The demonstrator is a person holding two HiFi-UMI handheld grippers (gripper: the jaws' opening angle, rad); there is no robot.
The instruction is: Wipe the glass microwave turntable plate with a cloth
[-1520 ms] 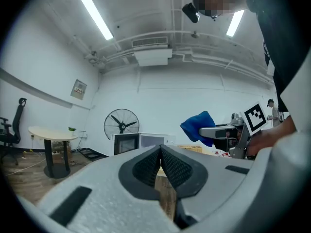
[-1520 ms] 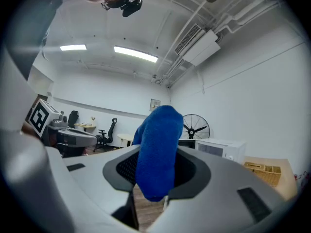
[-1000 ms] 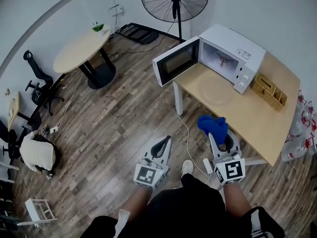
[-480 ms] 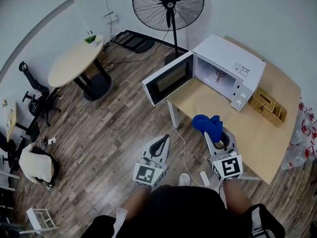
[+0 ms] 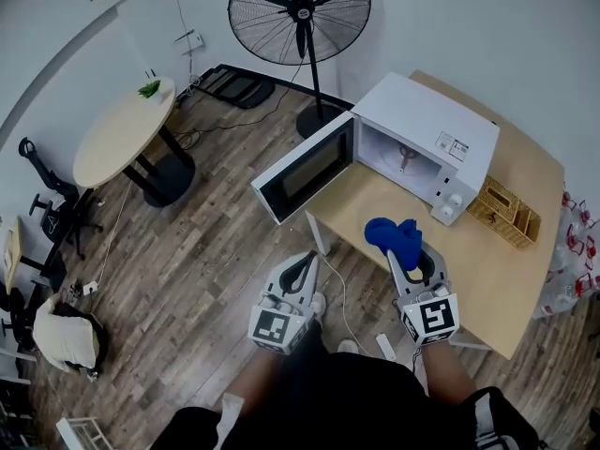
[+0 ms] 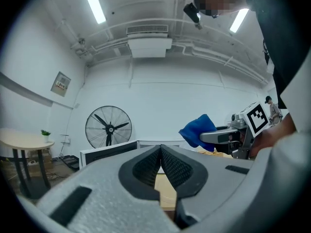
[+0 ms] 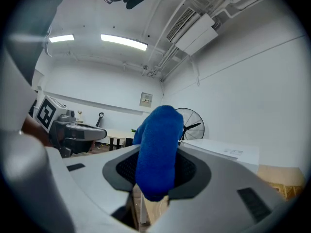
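Observation:
My right gripper [image 5: 410, 255] is shut on a blue cloth [image 5: 394, 236] and hangs over the near edge of the wooden table [image 5: 511, 251]. In the right gripper view the cloth [image 7: 158, 152] bulges up out of the closed jaws. My left gripper [image 5: 300, 268] is shut and empty, over the floor left of the table; its jaws meet in the left gripper view [image 6: 161, 155]. The white microwave [image 5: 427, 134] stands on the table with its door [image 5: 302, 174] swung open. I cannot make out the glass plate on the tabletop in front of it.
A wicker basket [image 5: 504, 212] sits right of the microwave. A standing fan [image 5: 300, 12] is behind, a round table [image 5: 122, 129] at the left. A cable [image 5: 336, 284] trails on the wood floor. Bottles [image 5: 574, 242] stand by the table's right end.
The microwave and table have slid left and nearer in the head view as the person moves up. Both grippers keep their places in front of the body; the cloth stays held.

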